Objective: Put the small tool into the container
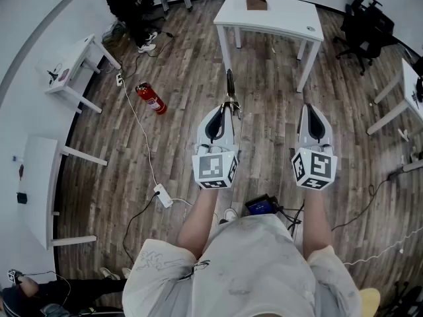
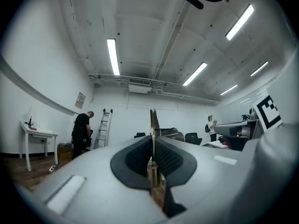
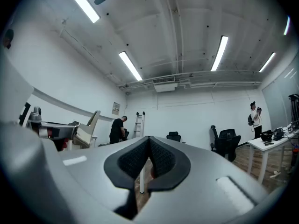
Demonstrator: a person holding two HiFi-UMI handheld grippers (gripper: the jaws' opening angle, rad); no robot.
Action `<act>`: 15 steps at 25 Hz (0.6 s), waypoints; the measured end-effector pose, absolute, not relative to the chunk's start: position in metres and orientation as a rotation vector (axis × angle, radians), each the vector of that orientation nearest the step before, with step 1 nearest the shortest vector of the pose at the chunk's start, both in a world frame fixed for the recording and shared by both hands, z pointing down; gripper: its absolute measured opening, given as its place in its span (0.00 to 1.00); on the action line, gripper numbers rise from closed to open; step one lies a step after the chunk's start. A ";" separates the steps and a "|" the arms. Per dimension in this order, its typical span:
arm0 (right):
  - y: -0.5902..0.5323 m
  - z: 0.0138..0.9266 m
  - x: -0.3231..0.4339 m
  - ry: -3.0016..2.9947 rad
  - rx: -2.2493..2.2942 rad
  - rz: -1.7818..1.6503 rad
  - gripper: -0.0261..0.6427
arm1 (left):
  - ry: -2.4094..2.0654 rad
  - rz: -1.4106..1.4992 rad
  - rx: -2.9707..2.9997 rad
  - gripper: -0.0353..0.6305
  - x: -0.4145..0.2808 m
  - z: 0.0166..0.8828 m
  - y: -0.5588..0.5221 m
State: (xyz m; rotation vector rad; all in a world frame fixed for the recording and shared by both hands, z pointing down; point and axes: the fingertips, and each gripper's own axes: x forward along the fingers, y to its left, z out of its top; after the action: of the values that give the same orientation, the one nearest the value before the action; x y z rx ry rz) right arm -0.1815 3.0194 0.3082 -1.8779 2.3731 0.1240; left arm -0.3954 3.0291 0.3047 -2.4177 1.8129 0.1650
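Slim metal small tool [image 1: 230, 84] is pinched in the left gripper [image 1: 226, 112], long axis pointing far. Brown box-shaped container [image 1: 256, 2] sits on the far white table [image 1: 291, 18], ahead and slightly right. Right gripper [image 1: 311, 112] is pressed together, empty.

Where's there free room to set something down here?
The white table ahead is nearly bare: all open from the brown container at its far edge to the small round object near its right edge. The floor to the left is cluttered with a fire extinguisher, power strip and cord.
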 end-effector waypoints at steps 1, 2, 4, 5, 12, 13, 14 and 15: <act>3.014 0.307 -0.180 2.374 -1.877 0.125 0.04 | 1.813 0.166 -2.418 0.09 -0.394 0.303 3.023; 3.009 0.306 -0.179 2.375 -1.877 0.126 0.04 | 1.813 0.168 -2.419 0.09 -0.392 0.302 3.018; 3.004 0.304 -0.171 2.377 -1.877 0.127 0.04 | 1.815 0.170 -2.419 0.09 -0.384 0.301 3.013; 3.004 0.305 -0.166 2.378 -1.877 0.128 0.04 | 1.816 0.172 -2.419 0.09 -0.380 0.302 3.014; 3.003 0.315 -0.115 2.365 -1.872 0.143 0.04 | 1.825 0.193 -2.420 0.09 -0.331 0.315 3.011; 3.000 0.315 -0.103 2.364 -1.868 0.148 0.05 | 1.826 0.195 -2.421 0.09 -0.319 0.316 3.007; 2.998 0.315 -0.090 2.363 -1.867 0.157 0.05 | 1.826 0.195 -2.423 0.09 -0.306 0.317 3.004; 2.997 0.316 -0.076 2.362 -1.866 0.167 0.05 | 1.825 0.194 -2.425 0.09 -0.291 0.319 3.002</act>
State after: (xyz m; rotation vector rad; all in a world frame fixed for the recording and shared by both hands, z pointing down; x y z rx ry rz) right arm -0.0761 2.9965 0.3160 -1.8664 2.3620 0.1670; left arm -0.2912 3.0019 0.3188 -2.4247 1.8255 0.1940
